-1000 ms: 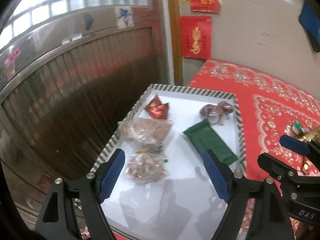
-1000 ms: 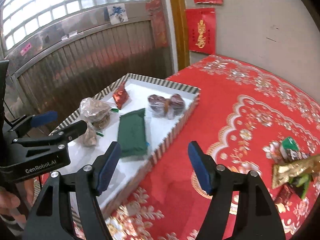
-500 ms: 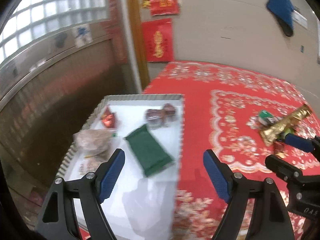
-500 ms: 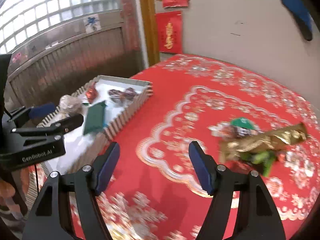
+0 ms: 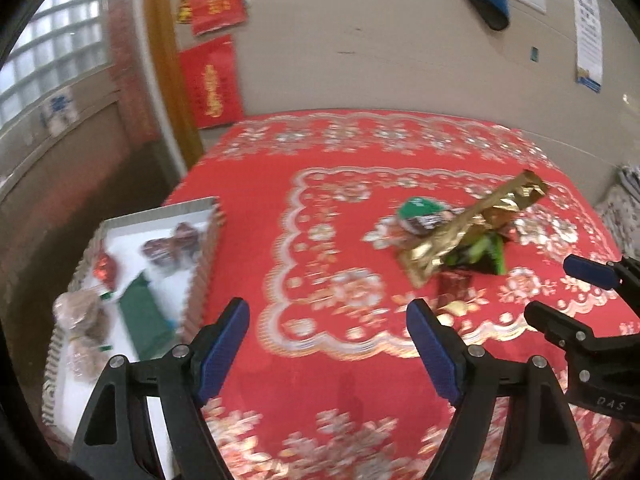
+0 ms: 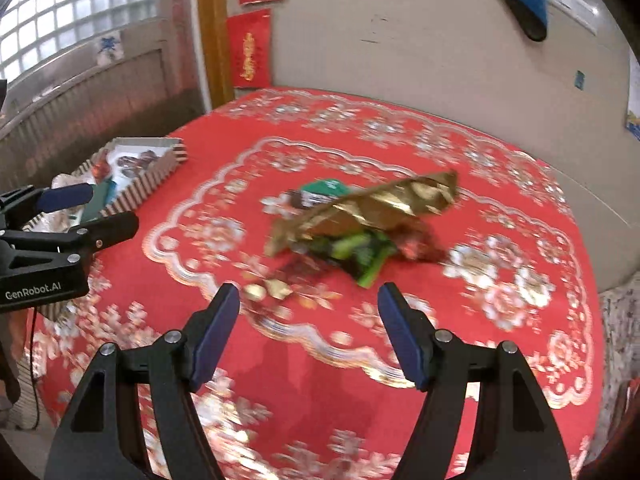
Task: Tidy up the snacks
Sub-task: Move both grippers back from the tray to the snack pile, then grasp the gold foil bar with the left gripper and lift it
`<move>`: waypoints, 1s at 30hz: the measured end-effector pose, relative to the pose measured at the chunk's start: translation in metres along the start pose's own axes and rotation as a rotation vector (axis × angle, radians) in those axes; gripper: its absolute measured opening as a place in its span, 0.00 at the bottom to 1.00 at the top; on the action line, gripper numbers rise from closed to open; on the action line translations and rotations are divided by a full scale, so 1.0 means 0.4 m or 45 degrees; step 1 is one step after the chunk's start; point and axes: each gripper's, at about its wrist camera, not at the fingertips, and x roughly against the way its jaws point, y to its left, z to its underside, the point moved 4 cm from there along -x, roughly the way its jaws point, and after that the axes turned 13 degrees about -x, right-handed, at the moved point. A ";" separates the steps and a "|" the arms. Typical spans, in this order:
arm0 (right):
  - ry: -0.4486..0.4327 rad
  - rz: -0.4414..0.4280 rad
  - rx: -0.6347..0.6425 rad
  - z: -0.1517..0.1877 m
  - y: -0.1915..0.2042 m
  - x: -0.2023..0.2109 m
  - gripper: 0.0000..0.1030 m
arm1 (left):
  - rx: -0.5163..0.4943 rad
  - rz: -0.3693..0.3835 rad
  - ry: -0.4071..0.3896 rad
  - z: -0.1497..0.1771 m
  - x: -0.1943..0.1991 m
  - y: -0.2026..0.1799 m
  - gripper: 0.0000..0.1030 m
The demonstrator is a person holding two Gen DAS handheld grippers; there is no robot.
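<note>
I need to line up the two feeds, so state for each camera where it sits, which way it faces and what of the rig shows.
Left wrist: on the left gripper, facing down over the red tablecloth with the striped tray at left; its own open fingers and the right gripper show.
Right wrist: on the right gripper, facing the snack pile; its own open fingers and the left gripper show.
Shared: tablecloth, tray, gold wrapper, wall.

You see one striped tray (image 5: 202,276) holding five packets: one green packet (image 5: 146,320), one small red packet (image 5: 105,268), one dark twin-wrapped sweet (image 5: 172,242) and two clear bags (image 5: 82,314). On the table lies one gold wrapper (image 6: 372,208) atop a blurred heap of smaller snacks, too smeared to count.
</note>
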 end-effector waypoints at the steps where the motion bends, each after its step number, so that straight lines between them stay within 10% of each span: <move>1: -0.001 0.006 -0.006 -0.001 -0.018 0.005 0.70 | -0.009 0.033 0.007 -0.012 -0.012 -0.017 0.80; 26: 0.037 -0.056 -0.251 -0.002 -0.235 0.030 0.70 | -0.365 0.367 0.052 -0.234 -0.281 -0.270 0.77; 30: 0.042 -0.051 -0.260 0.000 -0.239 0.029 0.70 | -0.428 0.396 0.082 -0.225 -0.300 -0.300 0.47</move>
